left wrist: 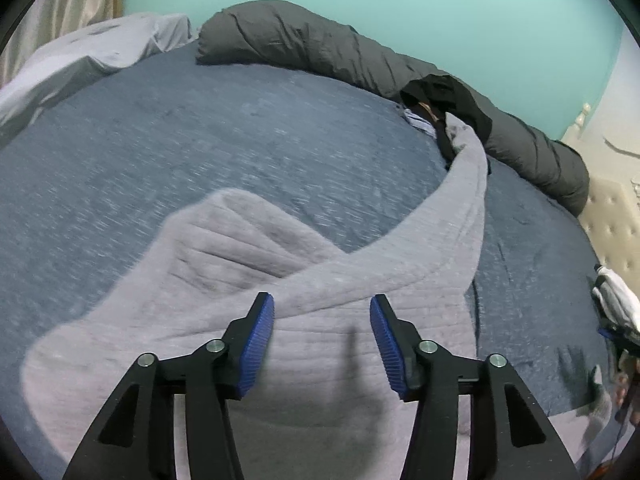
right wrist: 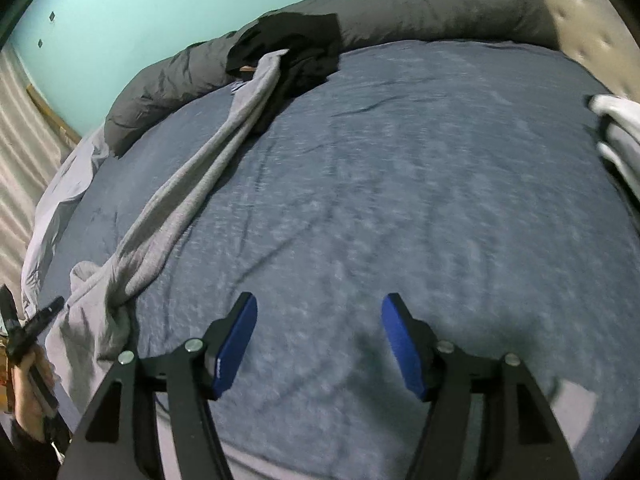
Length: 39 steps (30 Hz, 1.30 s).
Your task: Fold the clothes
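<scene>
A light grey ribbed garment [left wrist: 248, 272] lies spread on the blue bed [left wrist: 200, 152]. One long sleeve runs up to a pile of dark clothes [left wrist: 444, 96]. My left gripper [left wrist: 322, 312] is open and hovers just above the garment's body, holding nothing. In the right wrist view the same garment [right wrist: 192, 184] lies stretched along the left side, its sleeve reaching the dark pile [right wrist: 296, 48]. My right gripper [right wrist: 319, 312] is open and empty over bare blue sheet [right wrist: 400, 168]. The left gripper shows at the left edge there [right wrist: 28, 328].
A rolled dark grey duvet [left wrist: 320, 48] lies along the far edge against the teal wall. Folded white clothes [right wrist: 616, 132] sit at the right edge by the tufted headboard [right wrist: 588, 24]. A pale lilac sheet [left wrist: 92, 52] is bunched at the far left corner.
</scene>
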Each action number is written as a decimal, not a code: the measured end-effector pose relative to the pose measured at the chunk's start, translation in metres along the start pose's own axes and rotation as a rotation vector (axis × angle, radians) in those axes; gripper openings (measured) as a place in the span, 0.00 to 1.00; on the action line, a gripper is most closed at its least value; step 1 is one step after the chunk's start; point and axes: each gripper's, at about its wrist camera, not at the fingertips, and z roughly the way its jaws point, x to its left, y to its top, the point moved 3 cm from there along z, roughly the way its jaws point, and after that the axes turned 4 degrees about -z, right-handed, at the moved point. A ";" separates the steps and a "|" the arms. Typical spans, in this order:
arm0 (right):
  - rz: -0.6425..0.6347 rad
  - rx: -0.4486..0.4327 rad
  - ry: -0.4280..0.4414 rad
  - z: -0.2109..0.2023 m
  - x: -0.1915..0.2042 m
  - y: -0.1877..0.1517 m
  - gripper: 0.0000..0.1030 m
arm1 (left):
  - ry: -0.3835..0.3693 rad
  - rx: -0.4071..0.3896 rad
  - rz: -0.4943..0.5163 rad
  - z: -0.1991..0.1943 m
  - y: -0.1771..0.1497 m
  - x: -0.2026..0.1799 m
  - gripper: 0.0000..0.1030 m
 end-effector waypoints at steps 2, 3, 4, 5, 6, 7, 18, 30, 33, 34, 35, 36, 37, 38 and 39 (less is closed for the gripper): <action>-0.008 0.010 0.013 0.017 0.015 0.012 0.64 | -0.003 -0.004 0.012 0.008 -0.004 -0.004 0.55; -0.013 0.013 0.017 0.024 0.022 0.017 0.65 | -0.003 -0.005 0.019 0.011 -0.006 -0.006 0.55; -0.019 0.015 0.023 0.032 0.029 0.023 0.65 | 0.000 -0.006 0.027 0.015 -0.008 -0.007 0.55; -0.025 0.016 0.033 0.040 0.037 0.029 0.65 | 0.002 -0.004 0.037 0.019 -0.009 -0.008 0.55; -0.030 0.016 0.042 0.048 0.045 0.036 0.65 | 0.005 0.003 0.048 0.022 -0.009 -0.009 0.55; -0.034 0.017 0.047 0.056 0.051 0.043 0.65 | 0.007 0.005 0.059 0.024 -0.008 -0.010 0.55; -0.047 0.030 0.161 0.139 0.133 0.098 0.65 | 0.014 0.003 0.091 0.037 -0.007 -0.014 0.55; -0.099 0.088 0.219 0.199 0.201 0.126 0.46 | 0.007 0.001 0.089 0.037 -0.010 -0.013 0.55; -0.124 0.102 0.193 0.209 0.207 0.121 0.17 | 0.006 -0.001 0.096 0.036 -0.012 -0.013 0.55; -0.131 0.101 0.185 0.209 0.208 0.120 0.10 | 0.005 0.000 0.096 0.036 -0.012 -0.013 0.55; -0.138 0.097 0.180 0.207 0.208 0.118 0.07 | 0.004 0.002 0.096 0.036 -0.013 -0.012 0.55; -0.144 0.086 0.178 0.204 0.208 0.117 0.07 | 0.003 0.002 0.096 0.036 -0.013 -0.012 0.55; -0.150 0.071 0.176 0.198 0.207 0.116 0.06 | 0.003 0.000 0.095 0.034 -0.012 -0.011 0.55; -0.151 0.054 0.176 0.190 0.205 0.116 0.06 | 0.002 -0.003 0.094 0.032 -0.012 -0.010 0.55; -0.148 0.033 0.181 0.180 0.201 0.114 0.06 | 0.002 -0.007 0.091 0.030 -0.011 -0.008 0.55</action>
